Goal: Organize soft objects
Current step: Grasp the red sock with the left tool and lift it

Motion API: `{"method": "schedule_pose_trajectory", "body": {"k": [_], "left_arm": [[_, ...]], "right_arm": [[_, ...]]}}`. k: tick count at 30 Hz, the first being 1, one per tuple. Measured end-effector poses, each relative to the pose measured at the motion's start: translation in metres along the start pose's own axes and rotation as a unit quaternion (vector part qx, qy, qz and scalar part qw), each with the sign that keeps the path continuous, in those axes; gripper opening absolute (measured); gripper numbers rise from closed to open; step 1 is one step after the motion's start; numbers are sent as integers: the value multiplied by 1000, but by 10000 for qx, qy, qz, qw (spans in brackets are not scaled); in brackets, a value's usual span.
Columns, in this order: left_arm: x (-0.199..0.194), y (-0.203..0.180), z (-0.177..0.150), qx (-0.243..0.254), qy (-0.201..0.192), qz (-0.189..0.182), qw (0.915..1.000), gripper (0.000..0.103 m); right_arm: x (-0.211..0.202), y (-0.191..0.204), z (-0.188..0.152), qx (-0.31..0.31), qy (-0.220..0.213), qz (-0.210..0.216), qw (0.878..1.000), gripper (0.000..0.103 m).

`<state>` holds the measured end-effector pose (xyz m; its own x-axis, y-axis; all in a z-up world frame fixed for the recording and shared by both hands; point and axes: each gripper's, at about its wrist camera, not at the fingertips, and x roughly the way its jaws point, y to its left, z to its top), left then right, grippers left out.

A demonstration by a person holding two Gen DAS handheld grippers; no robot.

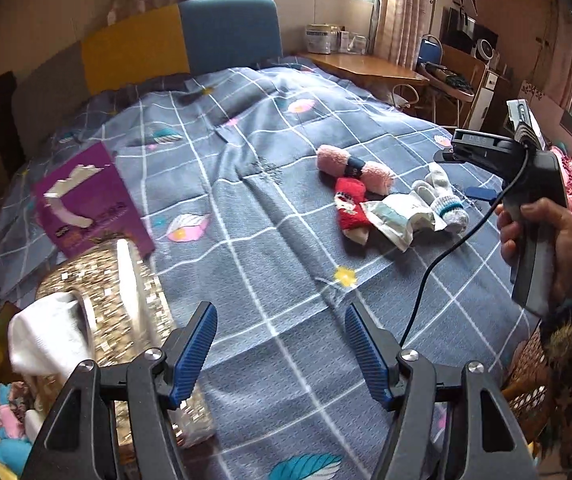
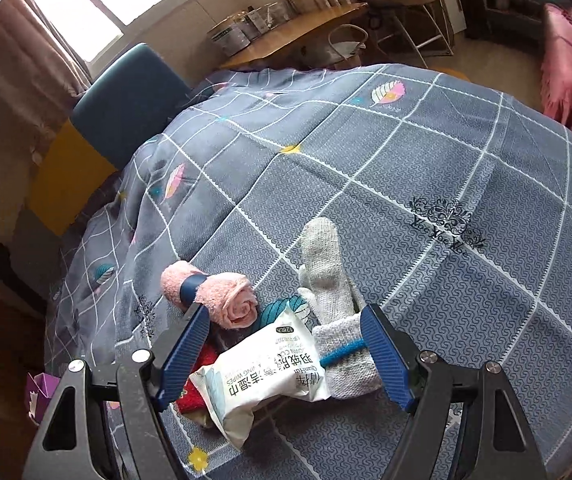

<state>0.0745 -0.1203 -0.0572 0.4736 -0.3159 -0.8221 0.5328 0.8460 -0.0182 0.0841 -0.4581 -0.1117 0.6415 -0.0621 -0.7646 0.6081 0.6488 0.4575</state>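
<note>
A wipes packet [image 2: 270, 376] lies low in the right wrist frame's centre, on the bed [image 2: 425, 168] between a pink towel roll [image 2: 222, 296] and grey glove [image 2: 325, 280]; the right gripper [image 2: 286, 354] spreads around it, left gripper [image 1: 280, 354] apart over bare quilt

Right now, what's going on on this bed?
A person is sorting soft items on a bed with two handheld grippers. The right gripper, open, hovers over a pile: wipes packet, grey mitten, rolled pink towel and a red sock. Nothing is gripped. The left gripper, open and empty, is near a glittery box holding a white cloth.
</note>
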Motion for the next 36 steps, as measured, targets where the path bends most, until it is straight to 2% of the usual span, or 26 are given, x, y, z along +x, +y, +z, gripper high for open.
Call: {"method": "schedule_pose_trajectory", "body": {"k": [7,12,16,19,27,32,34,36], "left_arm": [[56,-14,41,-513,476,-588,9958,49],[105,-30,70,-630,803,-814,9914,49],[135,-44,92,-504,909,-856,9909,49],[159,-50,108,-510,1030,-1039,9879,49],[209,-66,132,-528,1281,-1024,9850,49],[233,-77,130,-281,1454,-843,9854,48],[229,-74,127,-271,1299,-786,9880,28],[221,-62,125,-514,1221,-958,9865,23]], "right_arm": [[-9,-14,4,360,-199,-43,9991,79],[-10,-24,7,639,-168,4,9978,79],[-8,-32,8,912,-84,159,9957,79],[-8,-38,8,1057,-58,250,9941,79],[-1,-34,6,1043,148,426,9935,79],[1,-34,6,1016,211,461,9935,79],[2,-35,7,1047,200,432,9934,79],[2,-39,8,1105,184,412,9928,79]]}}
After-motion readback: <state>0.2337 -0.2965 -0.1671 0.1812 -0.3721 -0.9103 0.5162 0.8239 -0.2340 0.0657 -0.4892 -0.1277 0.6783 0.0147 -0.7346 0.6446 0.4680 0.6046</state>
